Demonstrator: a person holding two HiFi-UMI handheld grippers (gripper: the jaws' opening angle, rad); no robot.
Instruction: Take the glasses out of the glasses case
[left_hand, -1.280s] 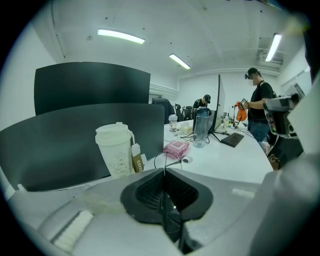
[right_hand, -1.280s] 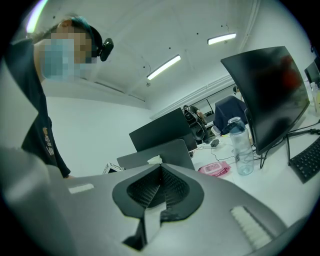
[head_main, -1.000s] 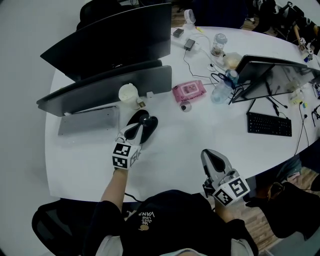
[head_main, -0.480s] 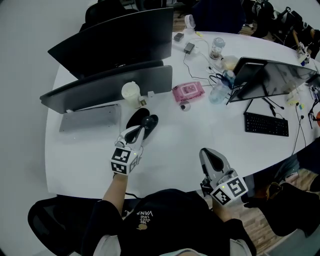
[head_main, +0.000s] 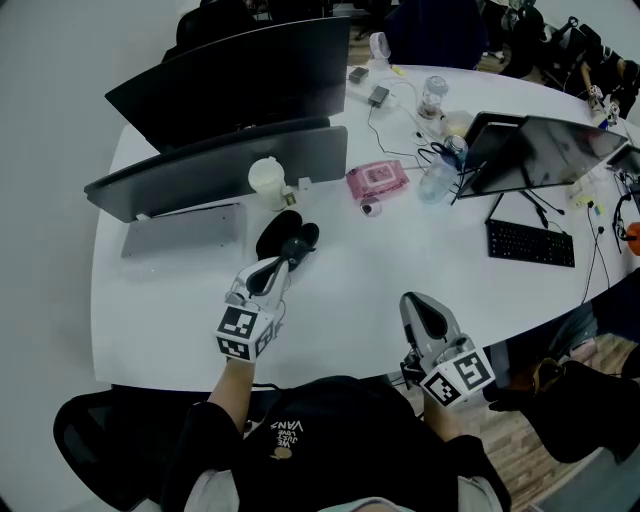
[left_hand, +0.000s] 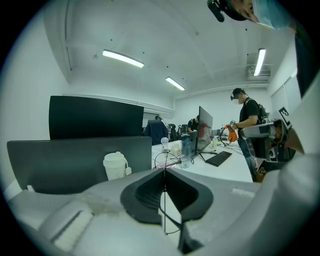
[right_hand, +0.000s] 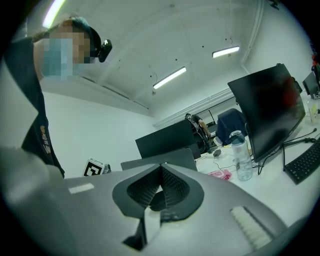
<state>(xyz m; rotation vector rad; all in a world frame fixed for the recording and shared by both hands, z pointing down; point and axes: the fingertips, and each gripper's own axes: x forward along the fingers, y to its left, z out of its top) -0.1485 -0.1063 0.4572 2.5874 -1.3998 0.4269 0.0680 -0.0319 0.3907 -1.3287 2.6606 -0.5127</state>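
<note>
While glasses case lies at left gripper tip | left closed | right gripper closed, well apart

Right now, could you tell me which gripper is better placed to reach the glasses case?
Left. The left gripper has its tips right at the near edge of the black glasses case, jaws together. The right gripper sits by the front edge of the table, well apart from the case.
</note>
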